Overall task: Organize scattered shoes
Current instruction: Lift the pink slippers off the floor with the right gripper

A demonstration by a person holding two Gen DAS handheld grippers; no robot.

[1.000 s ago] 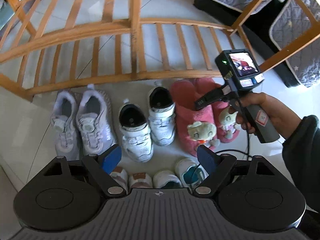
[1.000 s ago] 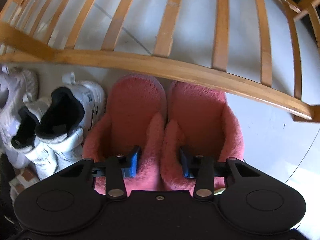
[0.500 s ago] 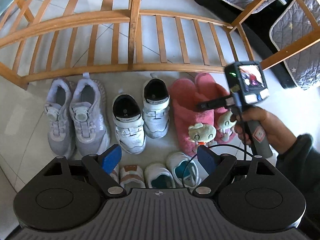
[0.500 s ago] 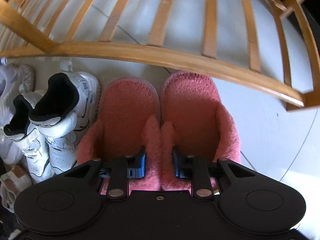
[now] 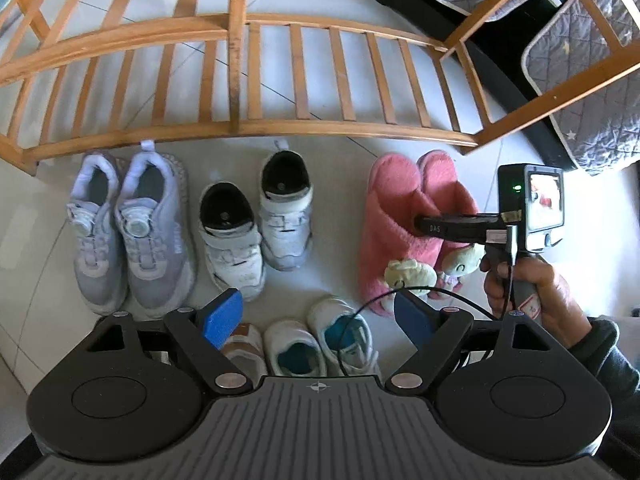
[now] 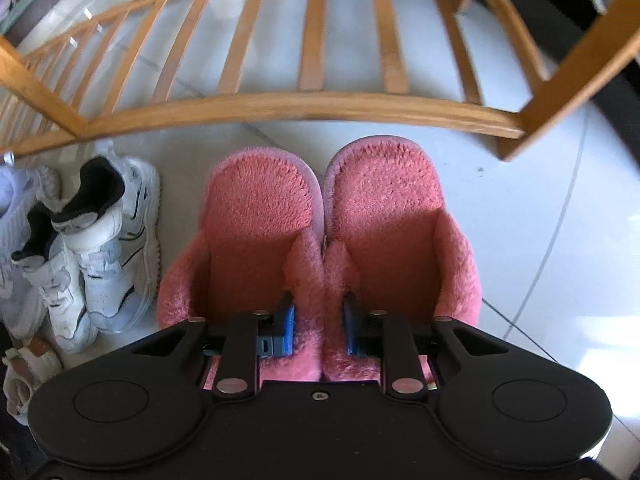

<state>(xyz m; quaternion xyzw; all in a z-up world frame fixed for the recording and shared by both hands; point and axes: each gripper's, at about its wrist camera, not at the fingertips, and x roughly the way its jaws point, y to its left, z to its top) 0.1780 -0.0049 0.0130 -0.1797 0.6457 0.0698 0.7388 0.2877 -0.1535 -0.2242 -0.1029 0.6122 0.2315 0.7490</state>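
Pale glossy floor tiles (image 5: 328, 148) carry a row of shoes in front of a slatted wooden rack (image 5: 240, 76). Three pairs stand heels toward the rack: two lilac mesh sneakers (image 5: 128, 232) with dial closures, two white strap sneakers (image 5: 260, 228) with black linings, and two pink fuzzy slippers (image 6: 320, 240) — plush, rounded, each with a small stuffed animal head on the toe. Nearer the camera sit three small shoes (image 5: 304, 344), partly hidden. The right gripper (image 6: 320, 330), held in a hand (image 5: 528, 292), is clamped on the slippers' touching inner walls, pinching both together just beside the rack's end. The left gripper (image 5: 316, 316) hovers above the small shoes, jaws spread wide and holding nothing.
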